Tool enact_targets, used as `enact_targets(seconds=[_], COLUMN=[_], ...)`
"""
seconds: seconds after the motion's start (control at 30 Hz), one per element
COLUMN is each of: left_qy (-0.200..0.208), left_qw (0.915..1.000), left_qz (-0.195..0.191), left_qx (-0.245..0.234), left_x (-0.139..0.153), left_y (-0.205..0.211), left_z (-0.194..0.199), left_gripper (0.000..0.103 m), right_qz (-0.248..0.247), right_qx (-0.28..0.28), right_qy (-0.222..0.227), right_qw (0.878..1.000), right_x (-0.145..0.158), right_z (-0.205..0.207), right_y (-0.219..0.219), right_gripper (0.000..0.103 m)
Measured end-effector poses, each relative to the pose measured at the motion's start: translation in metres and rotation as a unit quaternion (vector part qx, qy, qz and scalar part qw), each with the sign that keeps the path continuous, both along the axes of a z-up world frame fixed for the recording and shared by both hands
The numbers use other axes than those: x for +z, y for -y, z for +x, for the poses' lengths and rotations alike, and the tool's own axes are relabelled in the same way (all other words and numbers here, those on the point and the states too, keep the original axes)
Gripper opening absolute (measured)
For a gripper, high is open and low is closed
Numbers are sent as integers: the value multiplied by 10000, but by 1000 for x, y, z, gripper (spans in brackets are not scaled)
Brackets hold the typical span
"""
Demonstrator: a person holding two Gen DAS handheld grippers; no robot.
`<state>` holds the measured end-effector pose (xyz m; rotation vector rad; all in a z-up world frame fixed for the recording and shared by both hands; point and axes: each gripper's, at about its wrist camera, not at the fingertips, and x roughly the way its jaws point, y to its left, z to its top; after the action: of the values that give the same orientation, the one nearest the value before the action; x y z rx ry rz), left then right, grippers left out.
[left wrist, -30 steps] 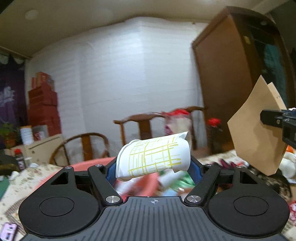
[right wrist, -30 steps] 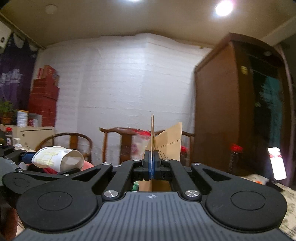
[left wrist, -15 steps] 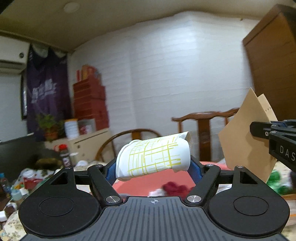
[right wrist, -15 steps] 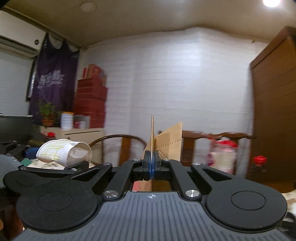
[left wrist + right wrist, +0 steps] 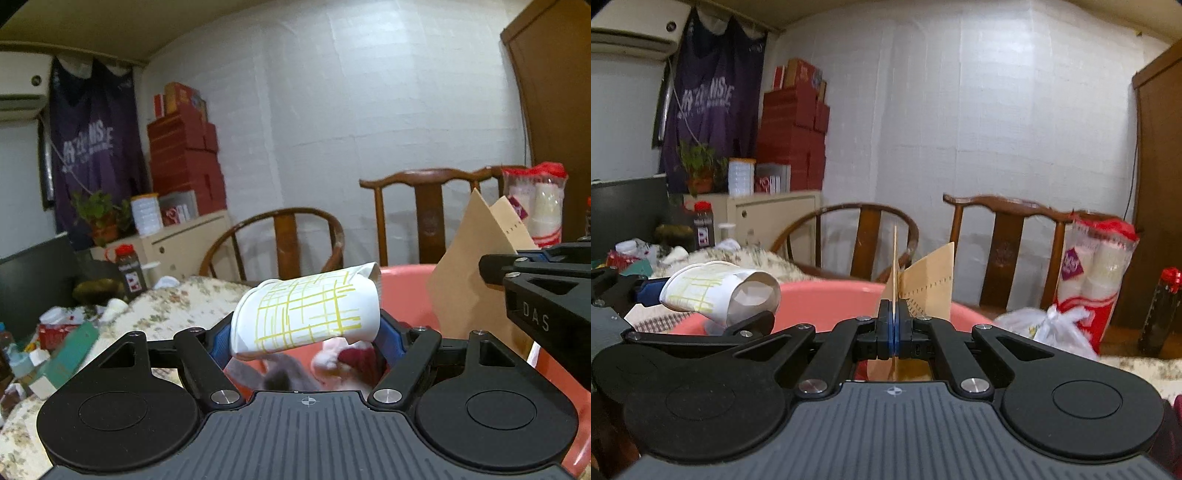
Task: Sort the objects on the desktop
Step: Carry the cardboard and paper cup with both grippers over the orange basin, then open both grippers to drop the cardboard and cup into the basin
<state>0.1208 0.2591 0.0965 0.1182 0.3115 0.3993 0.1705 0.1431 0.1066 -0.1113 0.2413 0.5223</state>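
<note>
My left gripper [image 5: 304, 328] is shut on a crushed white paper cup [image 5: 306, 314] with yellow grid lines, held sideways above a pink basin [image 5: 406, 284]. The cup also shows in the right wrist view [image 5: 716, 291], at the left. My right gripper [image 5: 895, 328] is shut on a folded brown paper envelope [image 5: 931, 284], seen edge-on above the basin's rim [image 5: 827, 299]. The envelope [image 5: 476, 280] and the right gripper's fingers [image 5: 535, 273] show at the right of the left wrist view. Red and white cloth items [image 5: 343, 362] lie inside the basin.
Two wooden chairs [image 5: 864, 236] [image 5: 1008, 236] stand behind the table with its floral cloth [image 5: 166, 306]. Clutter with a teal box [image 5: 70, 354] lies at the left. A pack of paper cups [image 5: 1097, 280], a white plastic bag [image 5: 1045, 325] and a dark bottle [image 5: 1160, 310] stand at the right.
Both grippers have swung left and tilted down while keeping their loads. The pink basin and table have come into view beneath them; the wardrobe has slid off to the right.
</note>
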Motion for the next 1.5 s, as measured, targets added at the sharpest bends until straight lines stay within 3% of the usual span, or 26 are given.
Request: enact_targets(seconds=[0.3,0.47,0.57,0.63,0.67,0.7,0.73,0.8,0.87,1.0,1.23,1.5], left_qy=[-410,-529,-835,-896,-927,-923,-880,-766,-794,-799,-558,-341], left_qw=[9989,9985,9963,9958,9956,9957,9961,9970,9968,9966,9984,9992], left_qz=[-76,-35,-130,-129,-95,-26,38,97,59,169,40,-21], left_qx=[-195,-117,-150,-131,-131,-59,23,97,34,38,20,-191], left_x=[-13,-9,-9,-11,-11,-12,-12,-13,-11,-6,7,8], left_y=[3,-1,-6,-7,-7,-7,-8,-12,-13,-11,-10,16], left_z=[17,25,34,34,33,31,28,20,15,6,-17,-46], left_gripper=[77,78,81,91,94,100,103,103,103,103,103,103], right_qz=[16,-71,-200,-291,-266,-231,-243,-338,-284,81,115,102], right_qx=[-31,70,108,97,87,79,-3,-254,-337,-391,-527,-676], right_qy=[-855,-1014,-1277,-1399,-1381,-1349,-1348,-1251,-1080,-1148,-851,-619], right_qw=[9963,9948,9915,9897,9900,9906,9906,9912,9932,9926,9949,9957], right_x=[-20,-22,-29,-34,-34,-33,-33,-32,-31,-22,-6,-19], right_z=[34,46,54,56,55,53,51,48,45,39,17,-18], right_y=[4,1,-4,-6,-5,-3,-2,1,9,25,42,62], right_gripper=[2,2,6,8,15,32,40,75,87,88,88,88])
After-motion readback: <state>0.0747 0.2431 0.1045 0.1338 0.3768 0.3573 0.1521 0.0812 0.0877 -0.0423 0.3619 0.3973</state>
